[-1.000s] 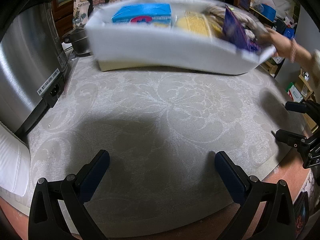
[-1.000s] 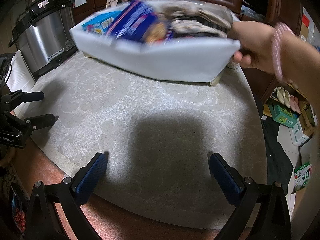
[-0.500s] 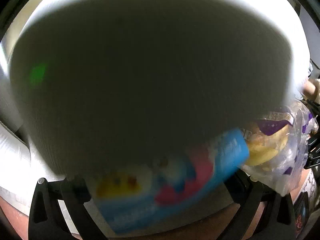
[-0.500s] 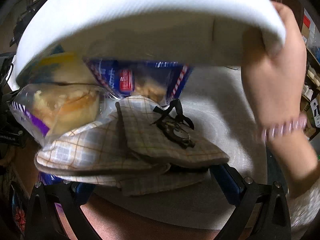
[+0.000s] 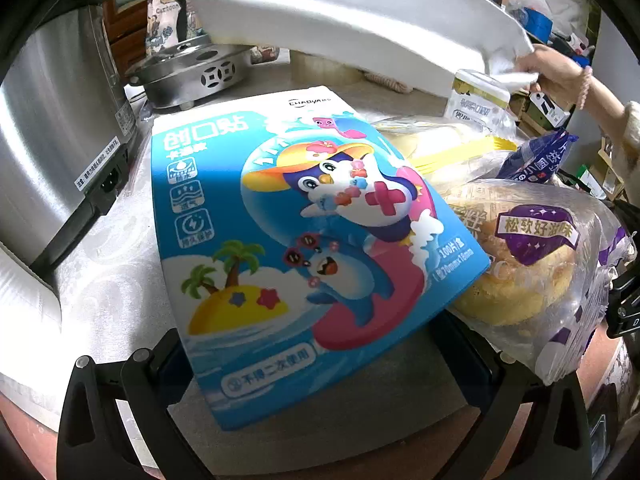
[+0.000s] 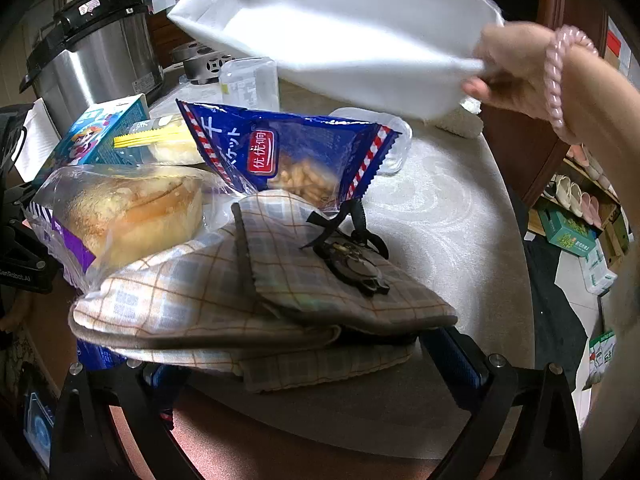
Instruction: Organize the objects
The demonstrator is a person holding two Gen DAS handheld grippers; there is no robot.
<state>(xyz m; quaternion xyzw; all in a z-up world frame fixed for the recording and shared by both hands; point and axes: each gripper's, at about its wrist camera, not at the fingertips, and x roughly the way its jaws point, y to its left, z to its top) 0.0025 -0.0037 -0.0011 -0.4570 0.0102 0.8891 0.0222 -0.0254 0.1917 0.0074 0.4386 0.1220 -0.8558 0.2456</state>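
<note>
A blue cartoon-penguin box (image 5: 304,248) lies on the table, over my open left gripper (image 5: 320,364); it also shows in the right wrist view (image 6: 96,136). Beside it lie a bagged bread bun (image 5: 528,264) (image 6: 132,212), a blue snack bag (image 6: 292,152) (image 5: 536,160), a yellow-sealed bag (image 5: 452,152) and a plaid cloth pouch (image 6: 256,296) with a black bow charm (image 6: 352,256). The pouch lies over my open right gripper (image 6: 316,364). A bare hand (image 6: 516,72) holds the empty white bin (image 6: 340,32) (image 5: 360,20) tilted above the table.
A steel pressure cooker (image 5: 52,128) (image 6: 92,56) stands at the left. A metal pot (image 5: 192,72) and a clear plastic container (image 6: 252,84) stand at the back. A white-green carton (image 5: 476,100) sits far right. The table edge (image 6: 320,440) is close to both grippers.
The hand tipped the white bin over the table and its contents fell out in front of both grippers. The bin is now lifted away, empty. Both grippers stayed put and open.
</note>
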